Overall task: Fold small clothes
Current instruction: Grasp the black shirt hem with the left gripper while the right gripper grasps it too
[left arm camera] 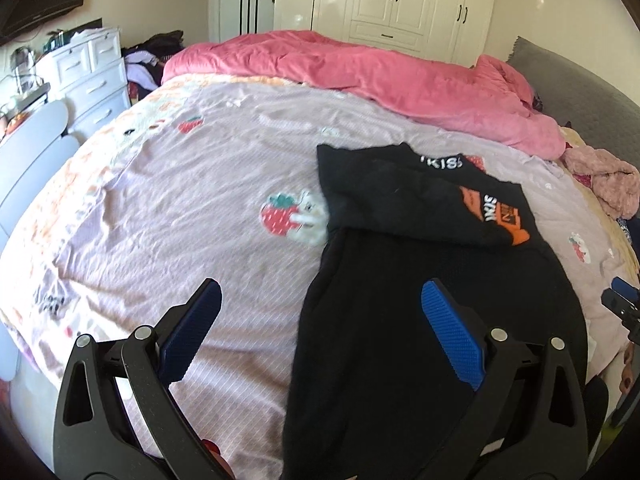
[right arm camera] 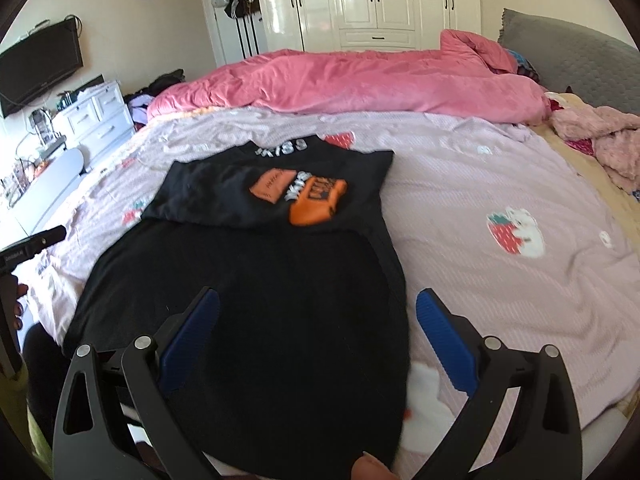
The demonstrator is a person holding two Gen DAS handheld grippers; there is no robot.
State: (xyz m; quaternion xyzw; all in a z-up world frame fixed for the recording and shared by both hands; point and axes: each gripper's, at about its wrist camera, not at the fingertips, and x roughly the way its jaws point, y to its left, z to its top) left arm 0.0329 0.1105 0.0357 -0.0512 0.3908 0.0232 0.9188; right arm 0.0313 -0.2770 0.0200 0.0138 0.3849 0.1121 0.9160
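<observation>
- We hold both tools over a black cotton T-shirt with an orange printed graphic (right arm camera: 256,280), spread on the pale lilac strawberry-print bedsheet (right arm camera: 500,184) of a wide bed.
- The shirt's far part lies doubled back over the body, print upward, so the garment's long axis runs straight away from us, with the hem nearest.
- Our left tool (left arm camera: 320,328) hangs with its blue-padded fingers (left arm camera: 452,328) spread wide and empty; it straddles the shirt's left edge, one finger over the sheet, the other over the black cloth.
- Our right tool (right arm camera: 318,336) is likewise wide apart and holds nothing; it straddles the shirt's right edge, its right-hand finger over the sheet.
- Each tool sits about equally near its own hem corner, so we judge that the coming lengthwise fold calls for both to pinch the near corners.
- A rumpled pink plush duvet (left arm camera: 360,68) lies well beyond the shirt.
</observation>
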